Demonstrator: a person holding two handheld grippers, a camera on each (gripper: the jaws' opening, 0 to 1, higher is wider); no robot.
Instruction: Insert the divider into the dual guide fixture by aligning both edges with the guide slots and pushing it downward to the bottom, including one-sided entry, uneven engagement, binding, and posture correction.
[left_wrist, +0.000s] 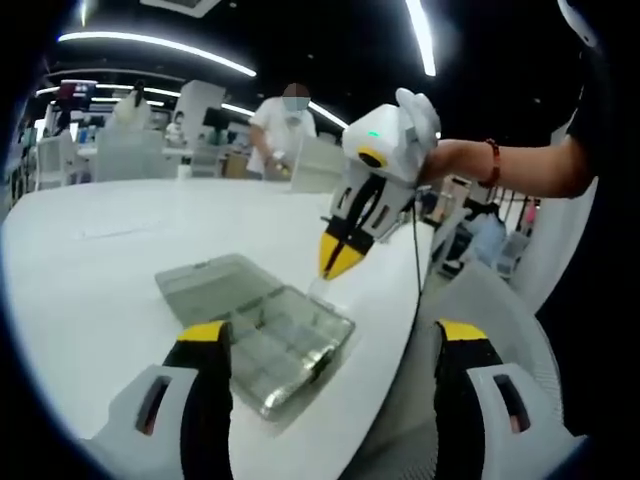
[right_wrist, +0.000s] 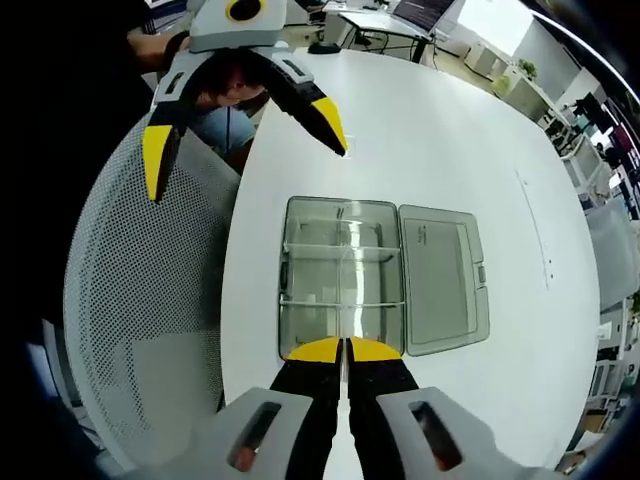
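The clear compartment box (right_wrist: 342, 275) lies open on the white tabletop (right_wrist: 450, 130), its lid (right_wrist: 440, 275) flat beside it. The right gripper (right_wrist: 345, 350) hangs above the box, fingers pressed together on a thin clear divider (right_wrist: 343, 300) standing edge-on over the compartments. The left gripper (right_wrist: 245, 125) hovers near the box's far end, fingers spread.

Open tongs (left_wrist: 325, 345), clear box (left_wrist: 255, 325) — white table (left_wrist: 90, 260)

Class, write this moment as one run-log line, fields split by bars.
right gripper: shut on divider, over open box | left gripper: open, above table edge | divider not yet seated
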